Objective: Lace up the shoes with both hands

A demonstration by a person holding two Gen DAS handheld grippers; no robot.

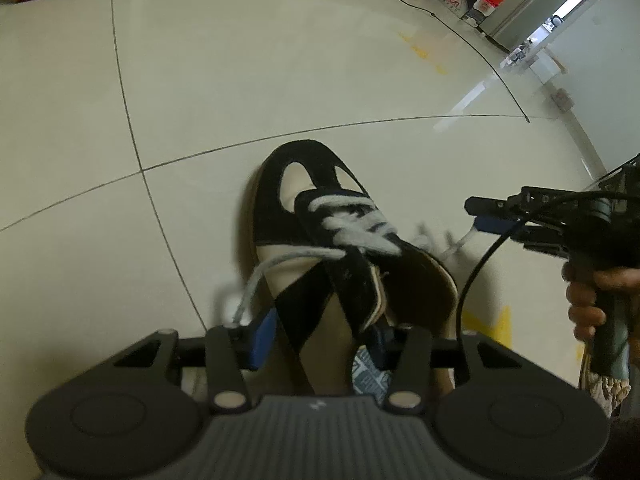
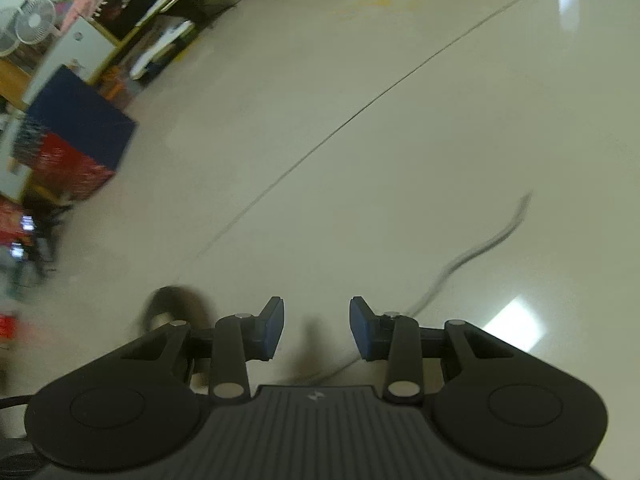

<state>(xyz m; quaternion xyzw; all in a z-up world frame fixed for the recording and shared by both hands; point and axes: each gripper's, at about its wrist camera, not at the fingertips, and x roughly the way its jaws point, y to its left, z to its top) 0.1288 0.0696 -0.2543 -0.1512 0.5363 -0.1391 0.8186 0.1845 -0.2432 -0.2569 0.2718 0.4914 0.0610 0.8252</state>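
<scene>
Shoe point(image 1: 320, 240): black and cream sneaker, resting on the pale tiled floor point(image 1: 240, 80), toe pointing away from the left wrist camera. White lace crossings point(image 1: 352, 224) run over the tongue. In the right wrist view only a blurred dark edge of the shoe point(image 2: 176, 300) shows at lower left.

Left lace end point(image 1: 256, 280): leads from the upper eyelets down to the left blue pad point(image 1: 262, 336), its tip lying at the pad's outer, upper corner; whether the pad pins it cannot be told.

Right lace end point(image 1: 456, 246): blurred, trailing from the shoe's right side toward the right gripper. In the right wrist view it shows as a loose streak point(image 2: 480, 248) over the floor, beside the right finger and not between the pads.

Left gripper point(image 1: 320, 340): jaws partly apart, straddling the shoe's heel opening and tongue; pads not seen pressing on the shoe.

Right gripper point(image 2: 316, 328): jaws partly apart, nothing between the blue pads. From the left wrist view it point(image 1: 480, 216) sits right of the shoe, held by a hand point(image 1: 592, 296).

Background: red patterned box with dark blue top point(image 2: 76, 148), clutter along the wall, thin black cable point(image 1: 460, 32) on the floor.
</scene>
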